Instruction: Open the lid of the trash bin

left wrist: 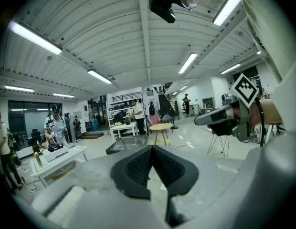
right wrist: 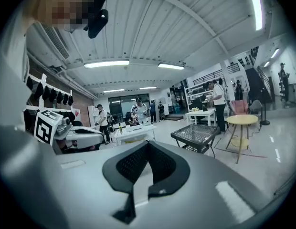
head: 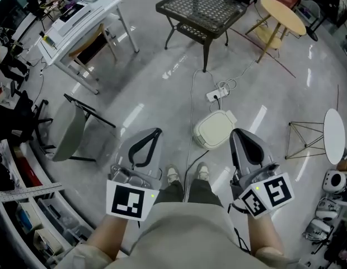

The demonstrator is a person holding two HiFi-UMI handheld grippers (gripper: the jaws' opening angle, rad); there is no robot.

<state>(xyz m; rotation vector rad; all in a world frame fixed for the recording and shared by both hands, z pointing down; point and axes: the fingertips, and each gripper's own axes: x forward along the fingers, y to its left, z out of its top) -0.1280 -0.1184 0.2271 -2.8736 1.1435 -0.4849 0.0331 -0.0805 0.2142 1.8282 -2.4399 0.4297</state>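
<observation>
Pale trash bin (head: 214,129) on the floor, lid down, at one o'clock from the person's shoes (head: 173,176), left gripper (head: 155,133) at its nine o'clock, right gripper (head: 238,134) at its three, both clenched on nothing.

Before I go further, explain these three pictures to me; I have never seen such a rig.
A person stands holding two grippers. The head view looks down from the person's head: left gripper, right gripper, and on the floor just ahead of the shoes a closed white trash bin. The other two pictures come from cameras riding on each gripper, looking forward along its jaws. Both pairs of jaws are together and hold nothing.
</observation>
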